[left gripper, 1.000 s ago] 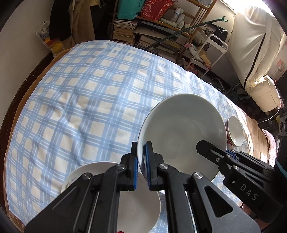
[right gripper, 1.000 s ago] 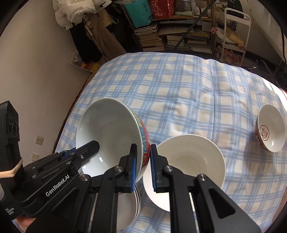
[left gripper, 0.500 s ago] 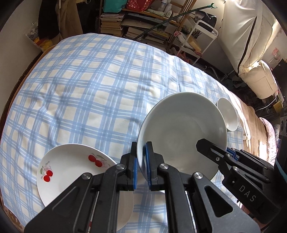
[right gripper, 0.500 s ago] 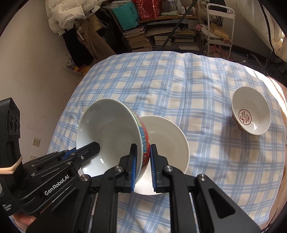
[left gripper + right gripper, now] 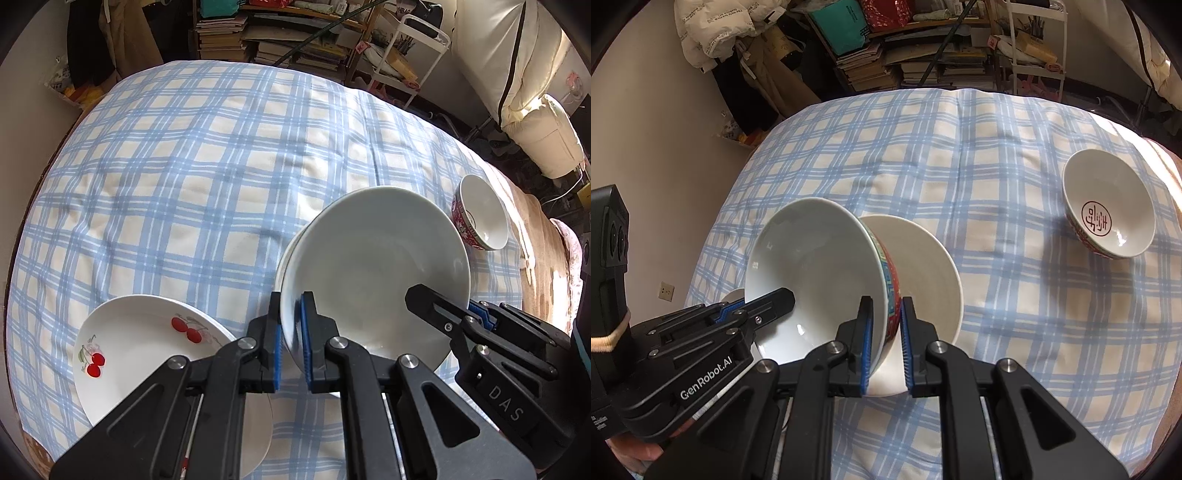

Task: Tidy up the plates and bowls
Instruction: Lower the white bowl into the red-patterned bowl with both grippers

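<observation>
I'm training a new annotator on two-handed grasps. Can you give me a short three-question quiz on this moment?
1. True or false: the left gripper and the right gripper each clamp the rim of the same large bowl.
2. Which dish lies right beneath the held bowl? A) the cherry plate B) the plain white plate C) the small red bowl
3. What is printed inside the small red bowl standing alone on the checked cloth?

Key: 1 true. 2 B. 3 a round red emblem at its bottom.
</observation>
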A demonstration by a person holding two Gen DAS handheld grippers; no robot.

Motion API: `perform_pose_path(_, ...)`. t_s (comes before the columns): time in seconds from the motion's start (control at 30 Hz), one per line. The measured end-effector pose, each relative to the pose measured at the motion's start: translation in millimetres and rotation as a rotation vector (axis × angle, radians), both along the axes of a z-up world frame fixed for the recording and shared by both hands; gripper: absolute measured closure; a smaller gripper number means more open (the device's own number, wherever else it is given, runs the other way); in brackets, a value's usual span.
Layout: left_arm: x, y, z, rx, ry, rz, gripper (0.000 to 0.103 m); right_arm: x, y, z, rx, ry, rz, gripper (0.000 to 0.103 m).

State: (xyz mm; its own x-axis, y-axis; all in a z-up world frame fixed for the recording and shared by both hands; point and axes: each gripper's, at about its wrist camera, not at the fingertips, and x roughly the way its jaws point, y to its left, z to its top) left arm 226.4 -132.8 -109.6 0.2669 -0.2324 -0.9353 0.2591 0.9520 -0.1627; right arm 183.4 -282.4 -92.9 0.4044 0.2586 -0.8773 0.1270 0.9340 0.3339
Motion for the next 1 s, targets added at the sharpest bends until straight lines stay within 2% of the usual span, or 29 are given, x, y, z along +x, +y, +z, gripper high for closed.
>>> perform_pose_path(0.2, -1, -8, -10, 0.014, 0.01, 0.005, 0.093, 1, -6, -10, 0.0, 0.027, -0.008, 0.088)
perform_pose_path(0.37, -3, -18, -13, 0.069, -0.008, -0.008, 0.093, 1, -5, -17, -0.044, 0.04, 0.009, 0.088)
perform_pose_path(0.73, -5, -21, -26, 0.082, 0.024, 0.006, 0.092, 3, -5, -30, -0.055, 0.055, 0.011, 0.088)
perform_pose_path(0.87, -8, -28, -26, 0.106, 0.002, -0.022, 0.091, 1, -5, -30, -0.089, 0.045, 0.022, 0.088)
perform_pose_path(1.0, -11, -34, -24, 0.148, -0.035, -0.074, 0.091, 1, -11, -31, -0.062, 0.049, 0.012, 0.088)
